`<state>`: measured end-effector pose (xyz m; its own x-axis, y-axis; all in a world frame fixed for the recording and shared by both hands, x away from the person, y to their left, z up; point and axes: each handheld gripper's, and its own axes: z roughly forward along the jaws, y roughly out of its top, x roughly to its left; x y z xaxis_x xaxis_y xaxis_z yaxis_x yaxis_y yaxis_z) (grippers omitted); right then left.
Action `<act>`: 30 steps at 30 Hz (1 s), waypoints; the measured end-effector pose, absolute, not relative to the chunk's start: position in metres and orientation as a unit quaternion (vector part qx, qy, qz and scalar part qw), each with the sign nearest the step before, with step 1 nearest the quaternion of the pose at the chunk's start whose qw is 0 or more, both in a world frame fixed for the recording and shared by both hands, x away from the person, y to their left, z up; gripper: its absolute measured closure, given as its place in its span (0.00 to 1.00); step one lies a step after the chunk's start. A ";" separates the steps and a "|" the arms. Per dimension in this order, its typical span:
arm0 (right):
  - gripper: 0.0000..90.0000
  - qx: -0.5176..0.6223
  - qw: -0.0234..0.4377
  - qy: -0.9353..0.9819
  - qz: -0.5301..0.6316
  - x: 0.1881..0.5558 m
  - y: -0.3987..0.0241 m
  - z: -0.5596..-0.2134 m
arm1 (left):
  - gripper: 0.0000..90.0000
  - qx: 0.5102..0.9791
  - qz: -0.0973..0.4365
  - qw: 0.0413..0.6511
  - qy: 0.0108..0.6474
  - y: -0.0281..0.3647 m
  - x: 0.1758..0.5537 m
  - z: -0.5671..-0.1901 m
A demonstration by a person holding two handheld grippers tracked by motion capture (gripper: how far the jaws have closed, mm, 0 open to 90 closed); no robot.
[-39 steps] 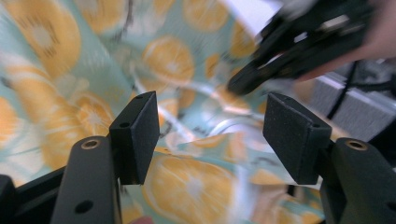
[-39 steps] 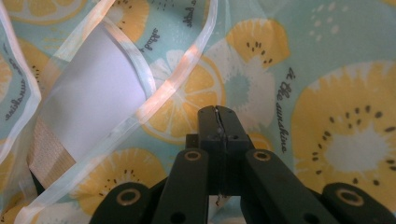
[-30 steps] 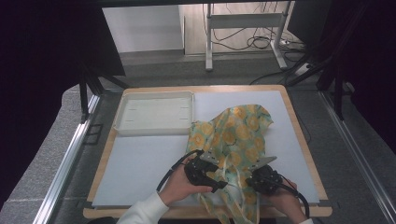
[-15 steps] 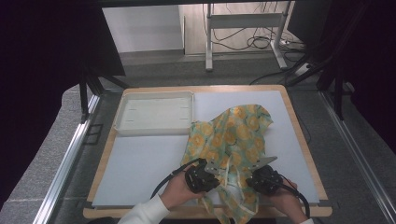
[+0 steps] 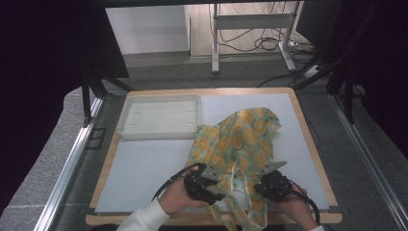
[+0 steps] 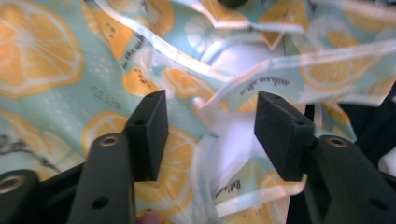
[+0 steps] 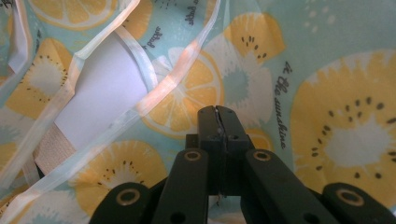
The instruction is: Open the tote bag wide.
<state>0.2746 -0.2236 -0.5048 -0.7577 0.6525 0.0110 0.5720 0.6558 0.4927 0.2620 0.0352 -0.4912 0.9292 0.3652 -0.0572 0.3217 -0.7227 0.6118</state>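
Wood-edged counter under a pale grey mat, grey carpet and cables beyond. White shallow tray, rectangular with rounded rim, sits at the far left of the mat.

Fabric apron: thin, glossy, mint ground printed with orange citrus and kiwi slices, edged in pale binding tape. Lies crumpled in soft folds right of centre, its near end draped over the counter's front edge between the two hands.

Left gripper: black blocky jaws apart, having just been opening; apron cloth and a loose tape strap lie behind the gap, pads not pressing it.

Right gripper: jaws together, a thin fold of apron apparently pinched between the pads.

High view gives the apron's whole outline and tray; gripper views give the printed script lettering and tape stitching, plus a bare mat patch through a fold.
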 end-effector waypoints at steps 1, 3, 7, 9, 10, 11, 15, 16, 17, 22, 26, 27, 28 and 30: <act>0.99 0.339 0.084 0.906 0.241 0.274 -0.224 -0.505 | 0.49 0.930 0.039 0.318 0.183 0.033 0.261 -0.493; 0.99 0.339 0.084 0.906 0.240 0.274 -0.223 -0.505 | 0.50 0.933 0.048 0.308 0.179 0.031 0.260 -0.496; 0.99 0.340 0.084 0.905 0.240 0.274 -0.223 -0.505 | 0.59 0.937 0.060 0.296 0.173 0.030 0.259 -0.499; 0.99 0.338 0.083 0.906 0.241 0.274 -0.224 -0.505 | 0.66 0.937 0.057 0.296 0.177 0.031 0.261 -0.501; 0.99 0.338 0.083 0.906 0.241 0.274 -0.224 -0.505 | 0.70 0.936 0.057 0.295 0.181 0.031 0.263 -0.502; 0.99 0.338 0.083 0.906 0.241 0.274 -0.224 -0.505 | 0.74 0.936 0.054 0.294 0.183 0.032 0.264 -0.504; 0.99 0.339 0.084 0.906 0.241 0.274 -0.224 -0.505 | 0.92 0.935 0.051 0.297 0.189 0.033 0.266 -0.506; 0.99 0.339 0.084 0.906 0.241 0.274 -0.224 -0.505 | 0.95 0.934 0.052 0.298 0.189 0.033 0.266 -0.505; 0.99 0.339 0.084 0.906 0.241 0.274 -0.224 -0.505 | 0.97 0.934 0.052 0.299 0.190 0.034 0.266 -0.505; 0.99 0.339 0.085 0.906 0.240 0.274 -0.223 -0.505 | 0.99 0.926 0.044 0.319 0.197 0.039 0.267 -0.497; 0.98 0.335 0.081 0.907 0.242 0.274 -0.225 -0.504 | 1.00 0.917 0.040 0.342 0.204 0.046 0.267 -0.487; 0.98 0.336 0.081 0.906 0.246 0.274 -0.226 -0.503 | 1.00 0.915 0.039 0.346 0.205 0.048 0.268 -0.485; 0.98 0.339 0.082 0.903 0.253 0.274 -0.227 -0.501 | 1.00 0.913 0.036 0.348 0.207 0.050 0.269 -0.484; 0.98 0.343 0.086 0.896 0.268 0.273 -0.231 -0.494 | 1.00 0.910 0.033 0.355 0.213 0.053 0.270 -0.483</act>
